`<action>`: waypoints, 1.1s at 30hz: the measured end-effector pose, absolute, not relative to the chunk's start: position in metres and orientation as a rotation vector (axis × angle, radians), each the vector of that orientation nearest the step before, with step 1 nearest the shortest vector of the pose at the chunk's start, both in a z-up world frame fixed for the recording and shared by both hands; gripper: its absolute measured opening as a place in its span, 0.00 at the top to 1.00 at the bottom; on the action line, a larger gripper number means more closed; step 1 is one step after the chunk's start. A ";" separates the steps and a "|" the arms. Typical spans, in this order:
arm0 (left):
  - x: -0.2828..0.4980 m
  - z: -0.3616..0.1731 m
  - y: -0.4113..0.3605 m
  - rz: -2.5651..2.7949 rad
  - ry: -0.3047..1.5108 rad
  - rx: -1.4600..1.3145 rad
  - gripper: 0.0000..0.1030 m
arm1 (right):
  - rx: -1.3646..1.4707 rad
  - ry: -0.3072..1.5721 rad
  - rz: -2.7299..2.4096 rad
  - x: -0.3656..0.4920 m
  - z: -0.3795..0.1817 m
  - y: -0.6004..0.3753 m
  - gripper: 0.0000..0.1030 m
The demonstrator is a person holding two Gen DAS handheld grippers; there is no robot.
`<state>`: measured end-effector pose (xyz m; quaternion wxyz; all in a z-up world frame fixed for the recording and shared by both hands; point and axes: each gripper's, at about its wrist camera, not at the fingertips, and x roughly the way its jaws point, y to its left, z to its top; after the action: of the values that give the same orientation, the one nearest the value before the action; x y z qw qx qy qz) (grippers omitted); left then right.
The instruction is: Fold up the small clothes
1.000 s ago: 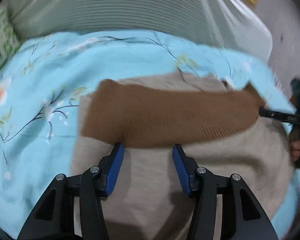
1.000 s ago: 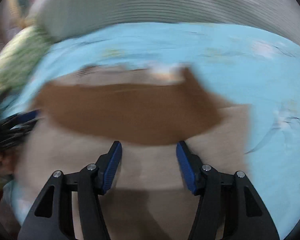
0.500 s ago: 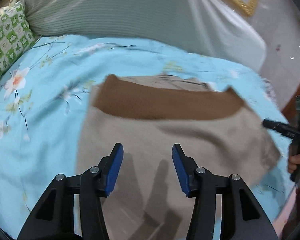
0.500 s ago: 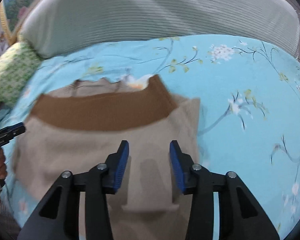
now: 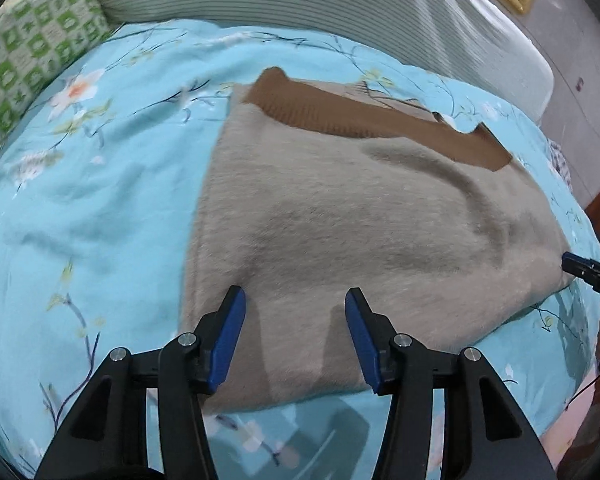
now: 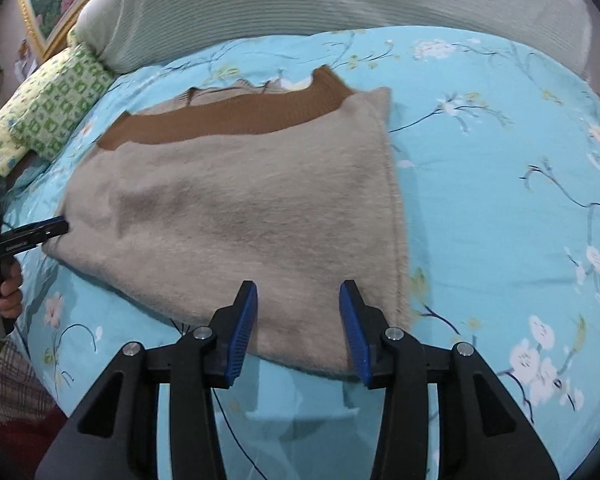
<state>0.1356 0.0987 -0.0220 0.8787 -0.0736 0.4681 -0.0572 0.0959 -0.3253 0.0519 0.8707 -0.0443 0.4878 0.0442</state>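
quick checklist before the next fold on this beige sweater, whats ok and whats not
1. Both grippers empty: ok. The left gripper and the right gripper stand open above the beige sweater, with nothing clamped.
2. Sweater folded in half: ok. Its brown ribbed band lies across the far edge.
3. Fabric flat: not ok. Shallow rumples and dark creases cross the top layer.
4. Edges lined up: cannot tell. The right side seam looks straight, but the layer below is hidden.
5. Room to fold: ok. Bare blue floral bedspread surrounds the sweater; the green pillow sits well off it.
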 end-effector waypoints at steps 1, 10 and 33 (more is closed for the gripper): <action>0.132 -0.022 0.100 -0.112 0.977 -0.161 0.49 | -0.078 1.015 0.088 0.093 0.054 -0.326 0.57; 0.102 -0.011 0.113 -0.052 0.957 -0.284 0.38 | 0.055 0.947 0.112 0.064 0.064 -0.311 0.56; 0.070 -0.030 0.094 -0.157 1.002 -0.611 0.23 | 0.175 0.979 0.210 0.025 0.033 -0.261 0.56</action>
<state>0.0701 0.0944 -0.0301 0.8298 -0.2881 0.4722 -0.0740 0.0255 -0.2613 0.0335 0.8736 0.0840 0.4688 0.1003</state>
